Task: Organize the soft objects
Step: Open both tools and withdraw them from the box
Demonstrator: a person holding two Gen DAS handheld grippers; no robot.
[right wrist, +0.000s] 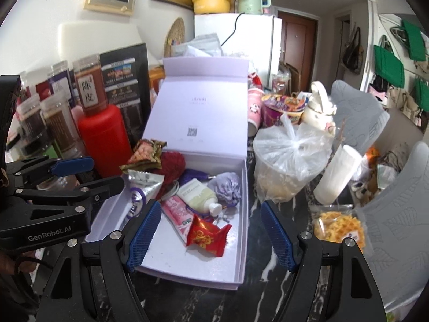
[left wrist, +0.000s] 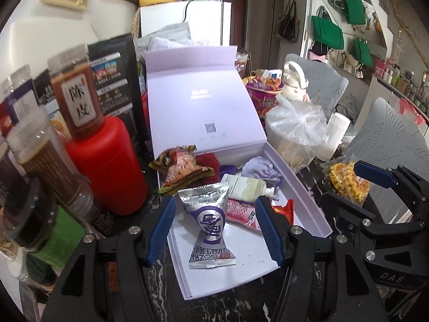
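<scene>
Inside one lilac box (right wrist: 242, 214) — one silver packet (left wrist: 207, 222); one red packet (right wrist: 207, 234)

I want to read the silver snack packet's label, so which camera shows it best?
The left wrist view: the silver snack packet lies whole, front up, in the box. In the right wrist view the left claw and a right claw finger cover much of it.

A red bottle (left wrist: 106, 166) stands left; a knotted plastic bag (right wrist: 289, 147) right.
</scene>
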